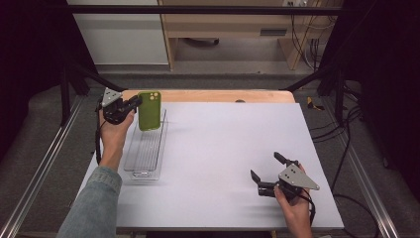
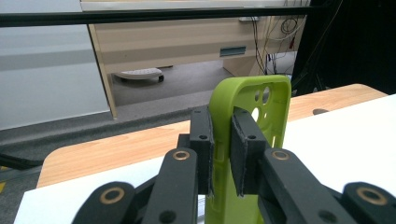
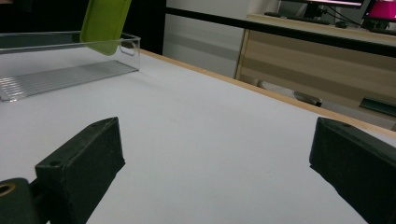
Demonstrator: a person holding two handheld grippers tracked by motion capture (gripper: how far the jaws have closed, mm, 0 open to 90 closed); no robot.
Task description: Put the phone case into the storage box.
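Note:
A green phone case (image 1: 149, 110) hangs upright over the far end of a clear plastic tray (image 1: 144, 153) at the table's left. My left gripper (image 1: 135, 102) is shut on the case's left edge; in the left gripper view the two pads (image 2: 246, 154) clamp the case's side wall (image 2: 223, 107). My right gripper (image 1: 267, 165) rests low near the table's front right, jaws wide apart, with nothing between them. In the right gripper view its fingers (image 3: 84, 163) frame bare white table, and the green case (image 3: 105, 23) hangs over the tray (image 3: 70, 70) at upper left.
The white mat (image 1: 223, 148) covers the table, with a strip of bare wood (image 1: 218, 95) along the far edge. Beyond the table stand a wooden cabinet (image 1: 228, 29) and cables (image 1: 307, 39). Black frame bars (image 1: 198, 10) run around the workspace.

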